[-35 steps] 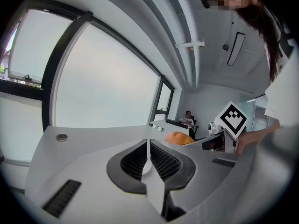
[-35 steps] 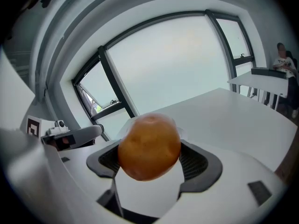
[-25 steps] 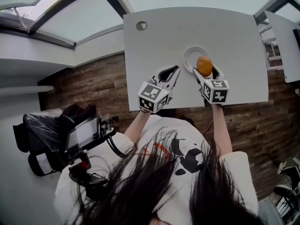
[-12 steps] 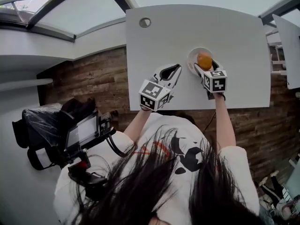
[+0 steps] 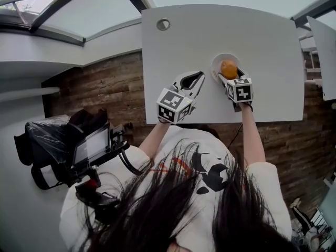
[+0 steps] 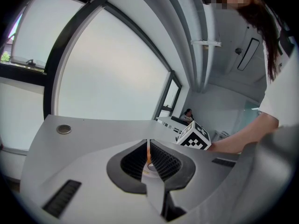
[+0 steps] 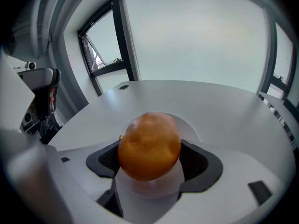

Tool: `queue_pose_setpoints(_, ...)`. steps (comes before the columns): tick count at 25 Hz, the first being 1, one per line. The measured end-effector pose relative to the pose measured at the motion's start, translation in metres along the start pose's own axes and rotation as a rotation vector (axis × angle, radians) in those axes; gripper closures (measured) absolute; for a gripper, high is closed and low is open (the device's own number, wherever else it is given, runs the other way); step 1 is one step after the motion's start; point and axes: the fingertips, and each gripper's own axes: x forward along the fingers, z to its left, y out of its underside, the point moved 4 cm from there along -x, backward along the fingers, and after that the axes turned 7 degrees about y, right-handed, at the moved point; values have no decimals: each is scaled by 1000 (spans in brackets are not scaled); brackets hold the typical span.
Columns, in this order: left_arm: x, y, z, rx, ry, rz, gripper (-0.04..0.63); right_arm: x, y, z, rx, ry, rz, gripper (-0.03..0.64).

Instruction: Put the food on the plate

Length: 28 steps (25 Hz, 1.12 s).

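**Orange food poised over the plate**

The right gripper (image 5: pixel 231 75), jaws clamped on a round orange food (image 7: pixel 149 146), holds it over the white plate (image 7: pixel 190 125), right of centre on the grey table (image 5: pixel 210 30). It is best lowered onto the plate's middle, then released gently (it looks likely to roll). The left gripper (image 6: pixel 148 158) rests at centre, jaws together, empty. No writing is readable, only square markers.

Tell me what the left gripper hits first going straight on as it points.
Likely the rim of the plate, then the orange fruit; both show in line beyond the shut jaws of the left gripper. Depth is unclear.
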Motion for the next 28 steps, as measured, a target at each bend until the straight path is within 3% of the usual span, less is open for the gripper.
queue_pose_setpoints(15,-5,-1,9,-2,-12,-2,591,-3,-14,0,57,42,-3,244)
queue_pose_setpoints(28,-12,-3,-34,41,10,-24,589,-124,-25,20,227,27,-299,245)
